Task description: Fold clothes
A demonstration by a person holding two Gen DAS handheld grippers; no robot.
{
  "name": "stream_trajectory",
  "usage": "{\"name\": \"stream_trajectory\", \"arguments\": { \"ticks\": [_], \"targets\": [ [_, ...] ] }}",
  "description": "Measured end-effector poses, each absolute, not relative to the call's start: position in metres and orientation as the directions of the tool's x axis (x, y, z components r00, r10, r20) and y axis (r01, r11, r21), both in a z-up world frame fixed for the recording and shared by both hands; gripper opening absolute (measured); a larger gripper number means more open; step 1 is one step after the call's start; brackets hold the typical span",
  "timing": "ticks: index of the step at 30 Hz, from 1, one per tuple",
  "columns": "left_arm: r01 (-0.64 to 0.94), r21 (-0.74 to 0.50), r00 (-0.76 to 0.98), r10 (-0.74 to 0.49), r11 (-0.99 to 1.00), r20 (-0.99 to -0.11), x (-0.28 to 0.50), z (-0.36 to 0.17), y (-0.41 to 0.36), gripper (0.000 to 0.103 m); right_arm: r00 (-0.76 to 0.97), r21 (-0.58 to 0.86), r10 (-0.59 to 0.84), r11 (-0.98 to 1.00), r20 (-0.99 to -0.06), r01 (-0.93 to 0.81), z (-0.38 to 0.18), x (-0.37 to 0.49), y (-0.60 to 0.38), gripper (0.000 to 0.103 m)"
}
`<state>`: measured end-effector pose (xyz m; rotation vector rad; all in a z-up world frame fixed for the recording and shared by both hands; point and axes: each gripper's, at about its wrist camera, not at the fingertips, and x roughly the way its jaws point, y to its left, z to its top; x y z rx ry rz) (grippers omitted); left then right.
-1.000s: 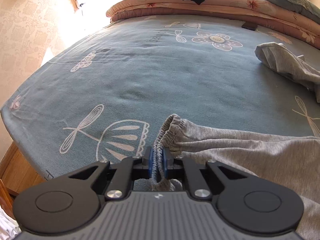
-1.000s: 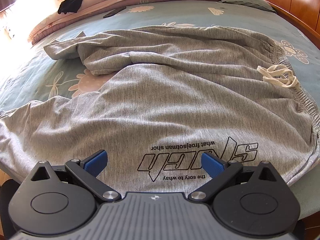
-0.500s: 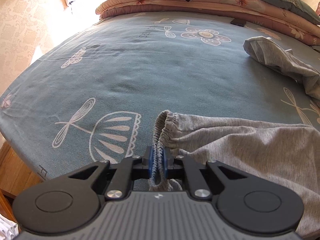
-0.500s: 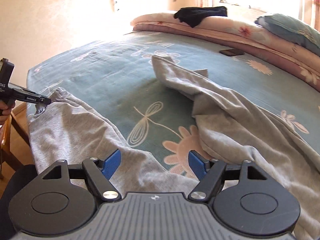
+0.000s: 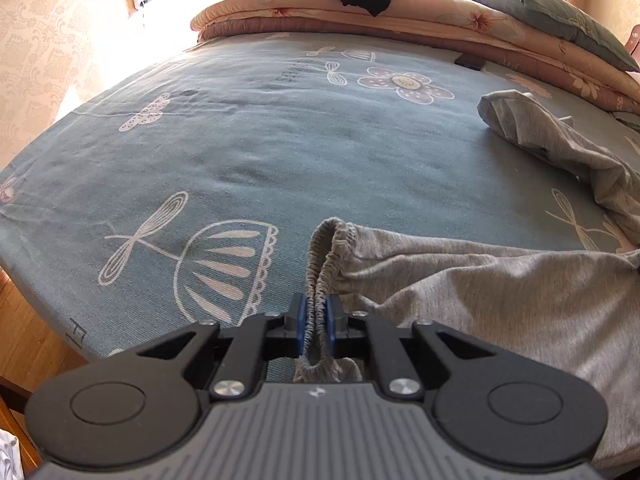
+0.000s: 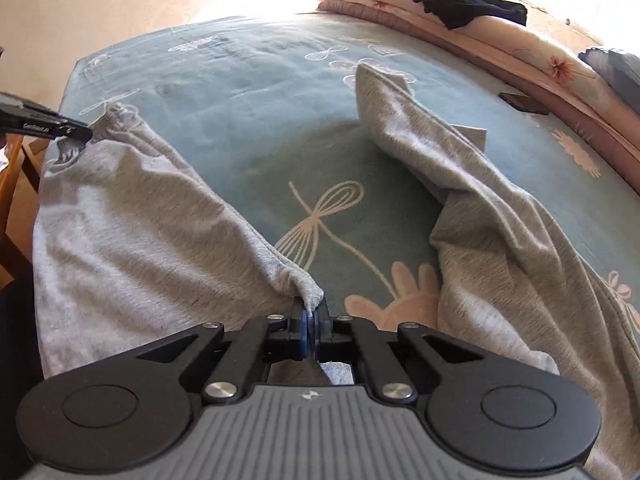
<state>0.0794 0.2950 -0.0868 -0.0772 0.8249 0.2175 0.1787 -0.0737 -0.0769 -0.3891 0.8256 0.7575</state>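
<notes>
Progress, left wrist view: the left gripper (image 5: 316, 322) is clamped on the elastic cuff (image 5: 330, 256) of the grey trousers (image 5: 500, 292), which lie spread on the bed (image 5: 248, 148). No fold shows.

Right wrist view: the right gripper (image 6: 311, 322), jaws just closed, pinches the inner edge of the same leg (image 6: 132, 224). The other leg (image 6: 472, 208) lies crumpled, well apart. Judgement: both grips set; all folding remains.
</notes>
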Motion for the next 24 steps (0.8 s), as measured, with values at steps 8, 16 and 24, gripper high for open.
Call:
{"name": "stream_trajectory", "arguments": {
  "ticks": [8, 16, 24],
  "targets": [
    [-0.248, -0.003, 0.626, 0.158, 0.969, -0.763, 0.097, -0.098, 0.299, 0.009, 0.535, -0.117, 0.297, 0.785, -0.791, -0.608, -0.085, 0.186, -0.073, 0.021],
    [-0.372, -0.046, 0.639, 0.220, 0.927, -0.737, 0.094, -0.095, 0.329, 0.000, 0.484, -0.110, 0.473, 0.622, -0.736, -0.775, -0.042, 0.106, -0.079, 0.055],
    [-0.372, -0.302, 0.652, 0.016, 0.878, -0.758, 0.069, -0.101, 0.344, 0.012, 0.374, -0.124, 0.493, 0.466, -0.785, -0.876, -0.064, 0.047, -0.053, 0.055]
  ]
}}
